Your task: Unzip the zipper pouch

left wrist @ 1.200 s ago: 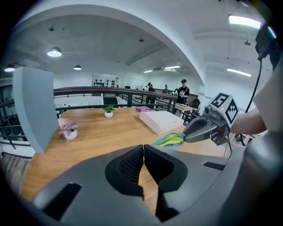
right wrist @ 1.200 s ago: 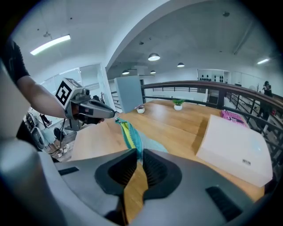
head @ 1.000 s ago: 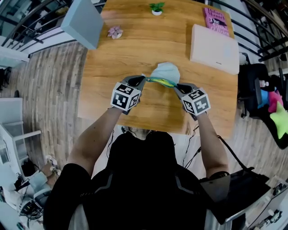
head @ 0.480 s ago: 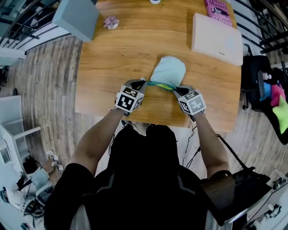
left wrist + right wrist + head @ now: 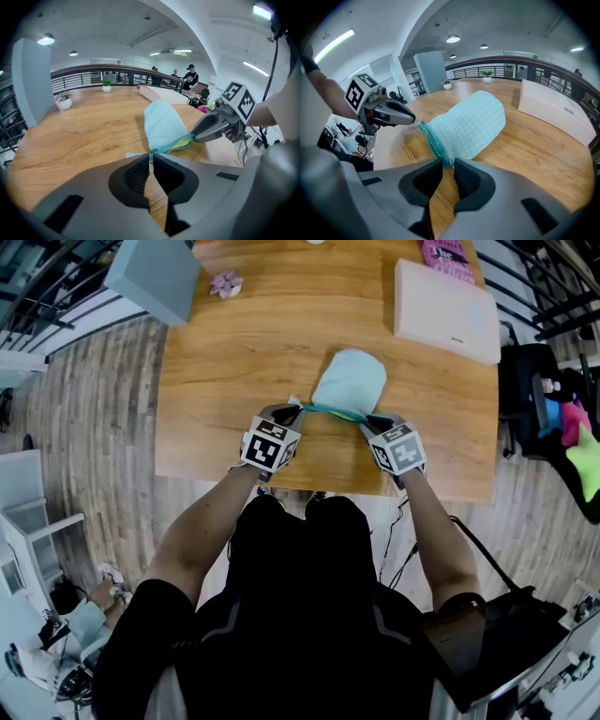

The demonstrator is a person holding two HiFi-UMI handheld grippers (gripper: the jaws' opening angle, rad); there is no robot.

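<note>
Zipper pouch (image 5: pixel 352 381): pale mint and softly rounded. It lies on the desk (image 5: pixel 253 343) just above the middle of the head view. Its zipped edge faces the person and is lifted between the two tongs.
Zipper (image 5: pixel 171 145): teal teeth with a strip of yellow showing beside them. It runs along the pouch's near edge from one pair of tongs to the other.
Left tongs (image 5: pixel 151 157): closed tight, with the tips pinching the thin teal tab at the zipper's left end. In the head view they sit left of centre, just below the pouch.
Right tongs (image 5: pixel 447 161): opening, with a narrow gap between the pads. The pouch's corner, where the zipper ends, sits between the tips. In the head view they sit right of centre, level with the left pair.
Left marker cube (image 5: pixel 269 446): on the left tongs, with its black-and-white face turned up toward the head camera.
Right marker cube (image 5: pixel 397 448): on the right tongs, also facing up.
Arms: two bare forearms reach up from the lower middle of the head view, one to each pair of tongs.
Desk: light wood, filling the upper middle of the head view.
White box (image 5: pixel 445 310): upper right on the desk, well apart from the pouch.
Pink book (image 5: pixel 448 247): at the top edge just beyond the white box, cut off by the frame.
Grey panel (image 5: pixel 155 277): upper left, at the desk's far left corner.
Small plant (image 5: pixel 225 283): pinkish, upper left on the desk, just beside the grey panel.
</note>
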